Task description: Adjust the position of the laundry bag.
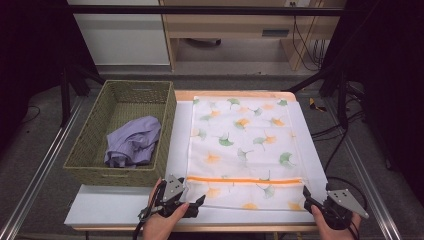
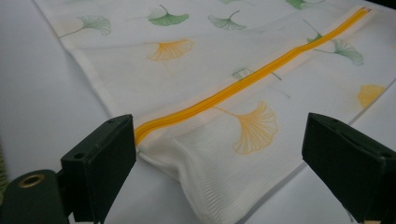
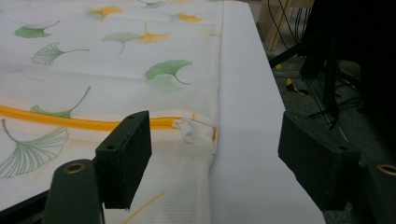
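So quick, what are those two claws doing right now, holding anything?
Left claw: open, holding nothing, the corner of the leaf-print zip bag lies between its jaws.
Right claw: open, holding nothing, set around the bag's zipper pull.

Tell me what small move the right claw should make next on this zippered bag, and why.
Probably ease the right claw forward and close on the zipper pull. Its jaws stand open, the pull lies just ahead between them, and the orange zipper looks fully closed across the leaf-print bag.
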Motion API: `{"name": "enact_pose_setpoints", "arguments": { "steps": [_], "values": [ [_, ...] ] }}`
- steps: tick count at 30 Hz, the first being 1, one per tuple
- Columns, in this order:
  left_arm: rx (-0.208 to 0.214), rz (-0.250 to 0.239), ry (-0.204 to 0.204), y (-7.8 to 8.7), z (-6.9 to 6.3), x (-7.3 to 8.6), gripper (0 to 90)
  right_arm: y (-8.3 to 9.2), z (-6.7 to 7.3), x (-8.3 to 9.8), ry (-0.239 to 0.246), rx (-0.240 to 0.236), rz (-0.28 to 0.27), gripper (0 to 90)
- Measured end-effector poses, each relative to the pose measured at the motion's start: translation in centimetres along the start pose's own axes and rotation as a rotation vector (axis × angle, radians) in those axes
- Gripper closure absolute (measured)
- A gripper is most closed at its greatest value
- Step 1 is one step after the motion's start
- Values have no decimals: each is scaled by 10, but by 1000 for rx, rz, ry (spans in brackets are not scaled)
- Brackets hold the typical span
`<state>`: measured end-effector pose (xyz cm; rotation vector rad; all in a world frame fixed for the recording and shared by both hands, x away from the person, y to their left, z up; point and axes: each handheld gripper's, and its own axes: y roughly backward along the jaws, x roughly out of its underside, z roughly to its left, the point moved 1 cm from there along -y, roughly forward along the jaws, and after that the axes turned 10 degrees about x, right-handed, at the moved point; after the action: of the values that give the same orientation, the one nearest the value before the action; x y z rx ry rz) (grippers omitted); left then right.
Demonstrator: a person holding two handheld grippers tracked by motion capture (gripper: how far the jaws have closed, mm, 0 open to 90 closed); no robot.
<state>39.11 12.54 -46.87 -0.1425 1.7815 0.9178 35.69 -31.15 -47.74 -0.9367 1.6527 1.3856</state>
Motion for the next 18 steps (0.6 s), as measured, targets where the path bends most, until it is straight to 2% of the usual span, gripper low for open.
{"name": "enact_pose_setpoints", "arguments": {
  "steps": [6,7,8,9,12,15,16,18],
  "values": [
    [-31,22,18,5,1,-2,98,3,-5,-1,-18,5,17,232],
    [-40,21,25,6,1,-3,114,5,-5,-3,-13,-3,39,220],
    [-55,46,25,7,0,-7,114,7,-4,-4,-3,-5,47,222],
    [-55,46,25,7,0,-7,115,7,-4,-4,-3,-5,47,222],
    [-64,79,37,6,0,-9,135,7,2,-4,47,-10,79,254],
    [-65,90,43,6,1,-8,164,5,5,-3,61,-30,101,284],
    [-60,100,46,5,1,-8,174,2,10,-1,81,-51,122,310],
    [-61,108,41,4,1,-8,208,-1,16,0,103,-63,142,330]
  ]
}}
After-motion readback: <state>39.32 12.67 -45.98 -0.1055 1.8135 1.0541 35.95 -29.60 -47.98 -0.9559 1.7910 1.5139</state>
